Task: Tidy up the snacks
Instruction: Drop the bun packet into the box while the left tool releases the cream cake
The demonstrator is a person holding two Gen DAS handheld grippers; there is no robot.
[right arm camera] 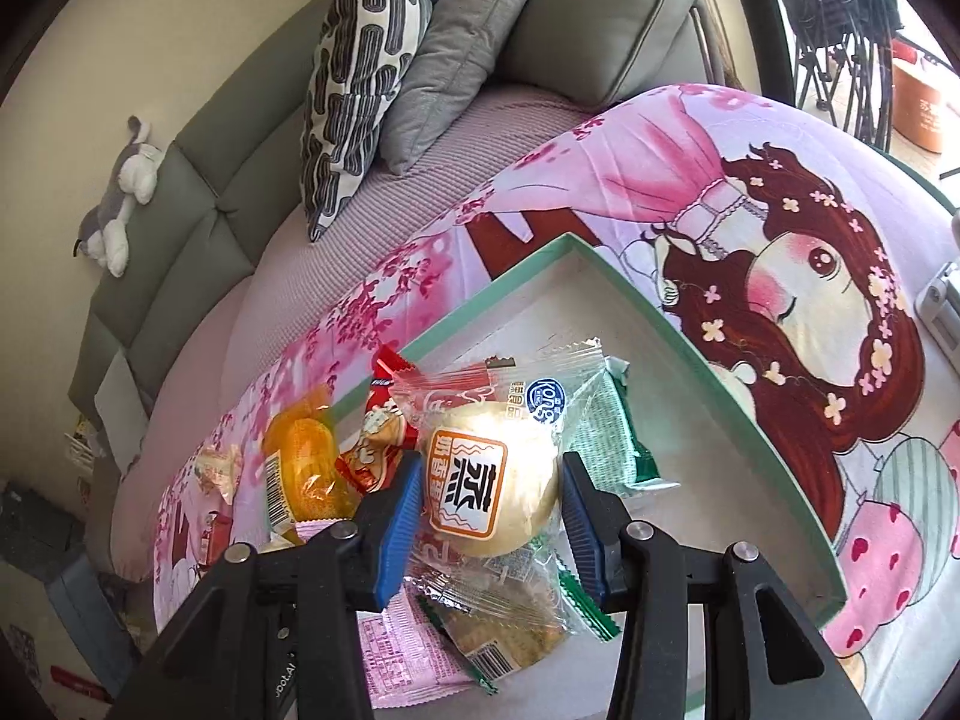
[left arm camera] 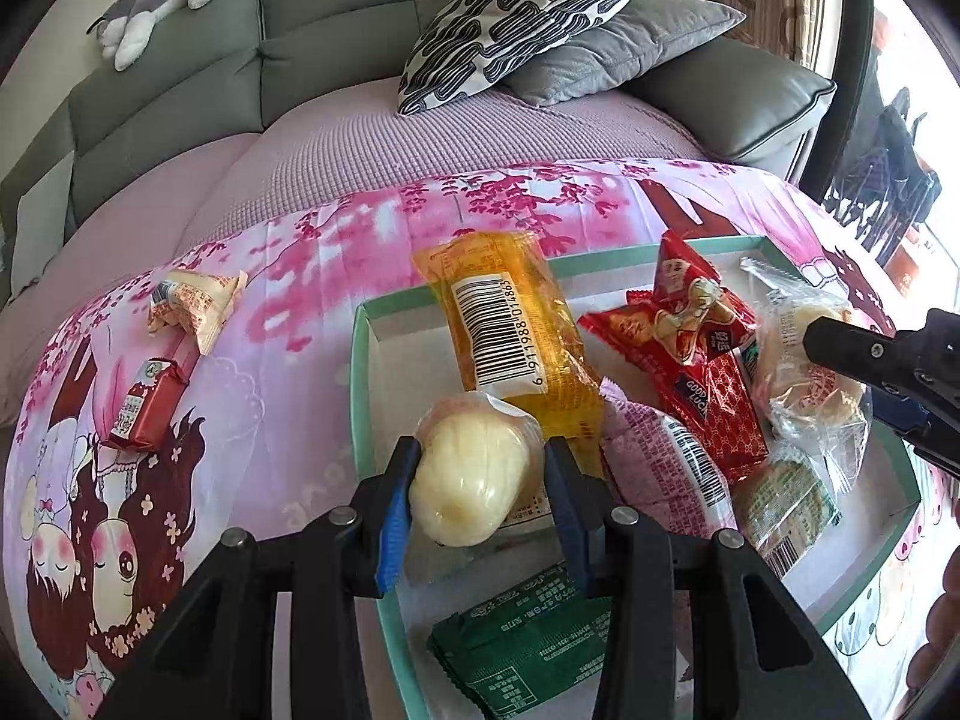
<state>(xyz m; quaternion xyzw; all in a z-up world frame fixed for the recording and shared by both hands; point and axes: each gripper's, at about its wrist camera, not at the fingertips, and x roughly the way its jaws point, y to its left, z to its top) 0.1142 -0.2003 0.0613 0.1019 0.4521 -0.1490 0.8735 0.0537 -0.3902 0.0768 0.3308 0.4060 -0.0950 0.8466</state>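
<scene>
My left gripper (left arm camera: 480, 468) is shut on a pale yellow shell-shaped cake (left arm camera: 468, 492) in clear wrap, held over the near left part of a teal-rimmed box (left arm camera: 360, 396). Inside the box lie an orange packet (left arm camera: 510, 342) with a barcode, red packets (left arm camera: 696, 330), a pink packet (left arm camera: 666, 468) and a green packet (left arm camera: 528, 648). My right gripper (right arm camera: 491, 480) is shut on a round bun (right arm camera: 480, 480) in clear wrap with an orange label, above the packets near the box's right side (right arm camera: 720, 372). In the left wrist view that bun (left arm camera: 798, 384) shows at the right.
Two snacks lie outside the box on the pink cartoon cloth (left arm camera: 288, 372): a cream packet (left arm camera: 195, 306) and a small red packet (left arm camera: 147, 411). Behind are a grey sofa (left arm camera: 180, 96) with a patterned pillow (left arm camera: 528, 6), a grey pillow (left arm camera: 624, 42) and a plush toy (left arm camera: 156, 6).
</scene>
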